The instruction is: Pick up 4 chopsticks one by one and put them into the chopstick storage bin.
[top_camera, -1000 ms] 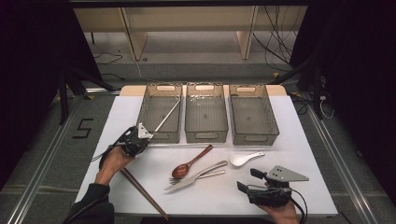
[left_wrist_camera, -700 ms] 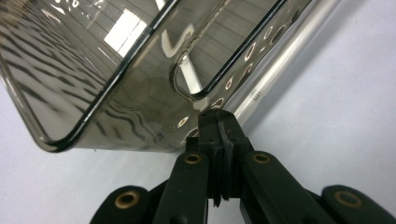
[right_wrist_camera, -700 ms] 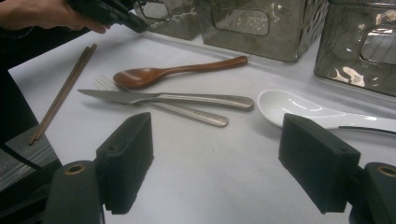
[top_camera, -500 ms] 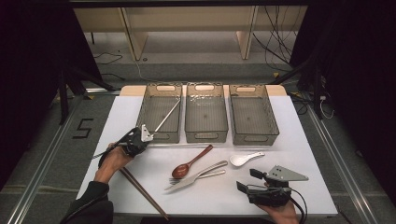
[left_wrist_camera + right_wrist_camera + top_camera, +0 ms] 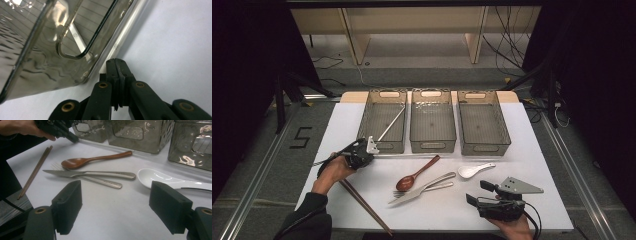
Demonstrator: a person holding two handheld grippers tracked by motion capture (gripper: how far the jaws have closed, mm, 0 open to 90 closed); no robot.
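Observation:
My left gripper (image 5: 371, 148) (image 5: 115, 61) lies low on the white table (image 5: 537, 165) at the front corner of the left bin (image 5: 367, 117). Its jaws are shut. The tips sit at the end of a pale metal chopstick (image 5: 125, 35) (image 5: 417, 155) lying along the bins' front; I cannot tell whether it is pinched. A second metal stick (image 5: 392, 122) leans inside that bin. My right gripper (image 5: 477, 192) (image 5: 115, 205) stands open at the near right, with nothing between its pads. It faces a knife (image 5: 87, 173), a fork (image 5: 105, 182) and a white spoon (image 5: 160, 178).
A wooden spoon (image 5: 417, 175) lies mid-table beside the knife (image 5: 424, 189). A pair of brown chopsticks (image 5: 362, 205) runs to the front edge by the left forearm. The middle bin (image 5: 433, 145) and right bin (image 5: 484, 147) stand at the back.

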